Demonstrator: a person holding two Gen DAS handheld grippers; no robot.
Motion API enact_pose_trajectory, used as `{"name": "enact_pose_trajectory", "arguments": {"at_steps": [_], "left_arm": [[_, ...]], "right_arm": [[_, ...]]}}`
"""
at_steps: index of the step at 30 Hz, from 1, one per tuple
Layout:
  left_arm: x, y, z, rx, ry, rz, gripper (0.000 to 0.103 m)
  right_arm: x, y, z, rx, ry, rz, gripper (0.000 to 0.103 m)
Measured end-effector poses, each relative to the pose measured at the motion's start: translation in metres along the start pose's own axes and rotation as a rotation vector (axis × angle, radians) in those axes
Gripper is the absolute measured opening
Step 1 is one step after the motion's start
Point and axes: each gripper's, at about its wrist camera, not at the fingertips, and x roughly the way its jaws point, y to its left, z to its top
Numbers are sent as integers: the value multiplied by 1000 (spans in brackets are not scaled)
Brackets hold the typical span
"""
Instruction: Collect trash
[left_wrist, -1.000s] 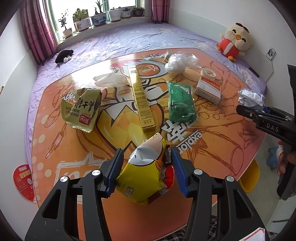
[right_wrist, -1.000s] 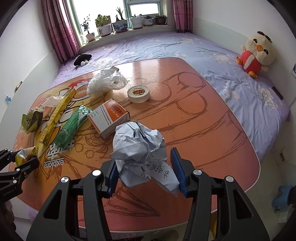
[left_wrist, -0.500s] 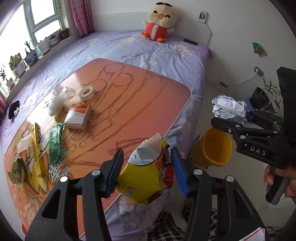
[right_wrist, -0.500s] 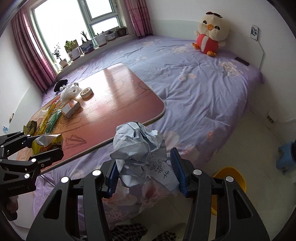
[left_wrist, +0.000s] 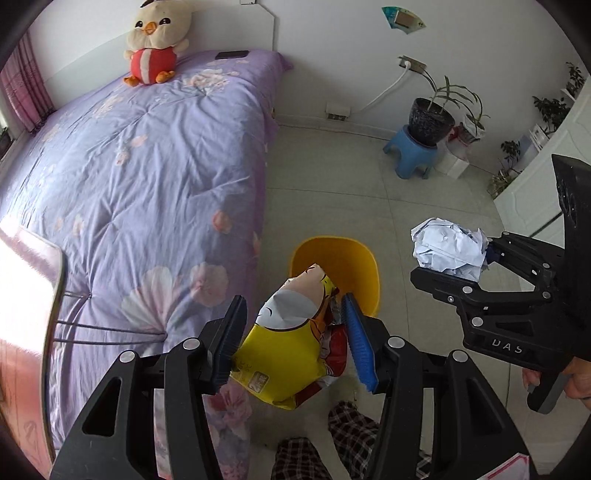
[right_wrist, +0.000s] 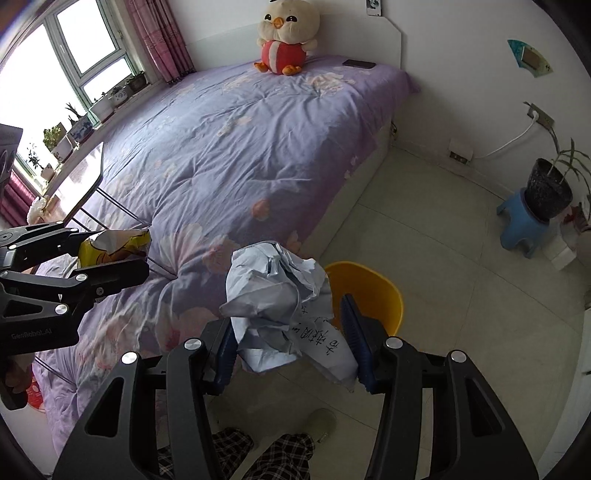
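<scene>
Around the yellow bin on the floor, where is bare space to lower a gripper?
Bare tiles lie between the yellow bin and the blue stool. The side toward the bed is tight; the plaid-trousered legs crowd the near side.

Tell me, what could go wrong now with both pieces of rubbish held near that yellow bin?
The snack bag is wide against the yellow bin mouth and could catch its rim. The crumpled paper in the right hand-held gripper appears beside the bin, not over it; released now, it might hit the floor.

Bin (left_wrist: 334, 258) on floor (left_wrist: 332, 177) just right of bed (left_wrist: 129, 166); plush toy (left_wrist: 153, 40) at far end of bed; potted plant (left_wrist: 430, 118) on stool (left_wrist: 410, 155), far right.
</scene>
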Motion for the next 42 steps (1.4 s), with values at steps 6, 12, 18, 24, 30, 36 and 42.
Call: {"name": "enact_pose_trajectory", "arguments": {"at_steps": [6, 12, 18, 24, 30, 36, 42], "left_arm": [[81, -23, 15, 63, 109, -27, 53], [164, -38, 25, 145, 210, -9, 54], [227, -48, 29, 201, 288, 14, 54], [261, -48, 27, 182, 326, 12, 54], [273, -49, 24, 165, 325, 19, 55], [274, -47, 23, 146, 317, 29, 69], [264, -46, 24, 140, 310, 26, 69]], "right_arm": [[43, -54, -16, 38, 41, -25, 54], [106, -93, -26, 53, 101, -17, 54], [162, -121, -33, 60, 165, -4, 54], [204, -140, -41, 76, 206, 6, 54], [225, -149, -46, 84, 213, 14, 63], [227, -155, -46, 103, 206, 2, 67], [215, -158, -42, 130, 190, -5, 67]]}}
